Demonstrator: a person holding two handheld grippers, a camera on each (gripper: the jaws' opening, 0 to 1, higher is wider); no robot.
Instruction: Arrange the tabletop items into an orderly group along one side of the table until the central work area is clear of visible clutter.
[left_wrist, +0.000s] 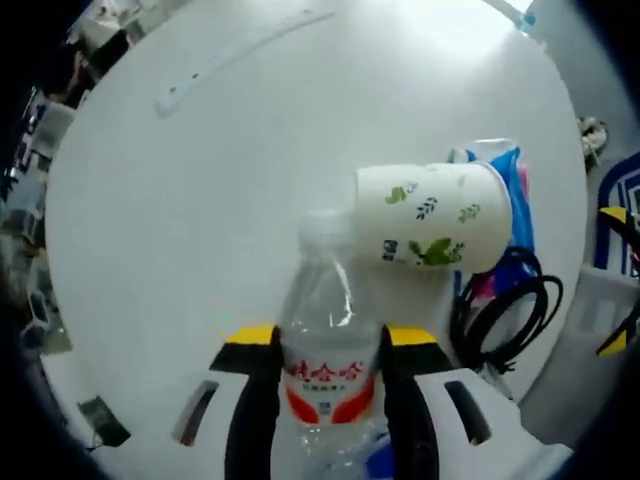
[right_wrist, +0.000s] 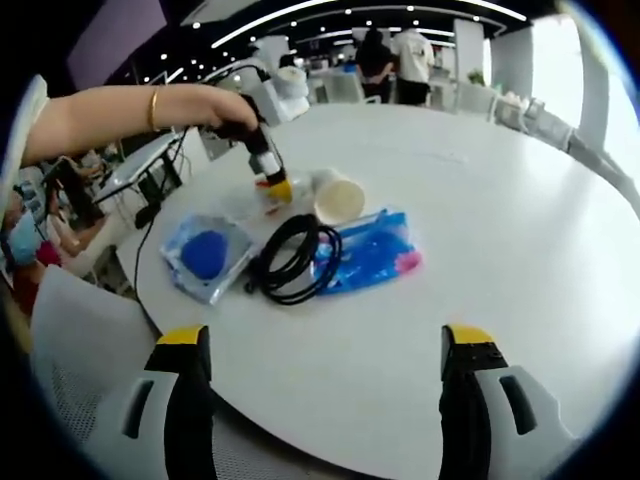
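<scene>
Bottle (left_wrist: 328, 385), clear plastic with a red label, sits low in the left gripper view, pinched between our left gripper's (left_wrist: 330, 345) jaws. We judge it light, slick and crushable, best held at the label. Cup (left_wrist: 435, 217) lies tipped just beside it, centre right. Our right gripper (right_wrist: 325, 345) stands spread, empty, above the cable (right_wrist: 295, 258).

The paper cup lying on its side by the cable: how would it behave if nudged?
The paper cup lies on its side with its mouth open, so it would probably roll in a curve. It looks thin-walled and empty, likely light and easily crushed. It lies close beside the water bottle in the left tongs, which might bump it.
</scene>
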